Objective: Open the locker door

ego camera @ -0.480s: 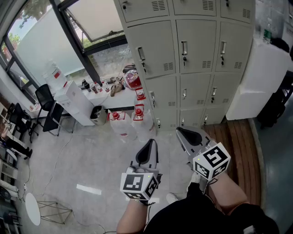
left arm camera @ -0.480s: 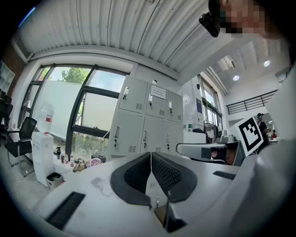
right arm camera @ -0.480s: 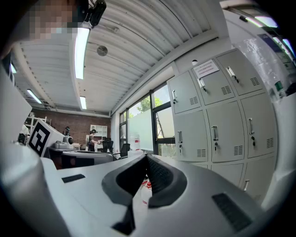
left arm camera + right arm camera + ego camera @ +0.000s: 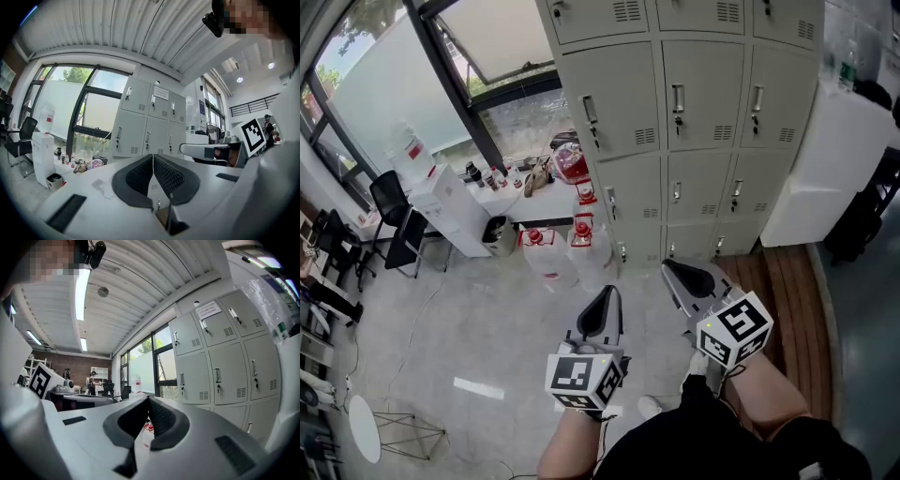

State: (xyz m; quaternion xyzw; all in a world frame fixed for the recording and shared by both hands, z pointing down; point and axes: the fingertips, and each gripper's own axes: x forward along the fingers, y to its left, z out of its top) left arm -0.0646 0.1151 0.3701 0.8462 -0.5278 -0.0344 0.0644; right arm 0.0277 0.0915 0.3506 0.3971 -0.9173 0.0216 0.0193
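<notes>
At the left, a desk [image 4: 546, 202] with small bottles [image 4: 492, 178] stands under the window [image 4: 384, 103]; water jugs [image 4: 546, 251] sit on the floor [image 4: 478, 319] beside it; the left gripper [image 4: 606, 302] is clenched on nothing; the right gripper [image 4: 680, 278] is also clenched and empty; the lockers [image 4: 698, 131] stand ahead, well apart from both, every visible door closed.

No legible text, paper notice [image 4: 207, 310] on upper locker door [image 4: 216, 335], print too small to read

Pale floor [image 4: 478, 319] carries water jugs [image 4: 546, 253], chair [image 4: 391, 197], lockers [image 4: 703, 150].
</notes>
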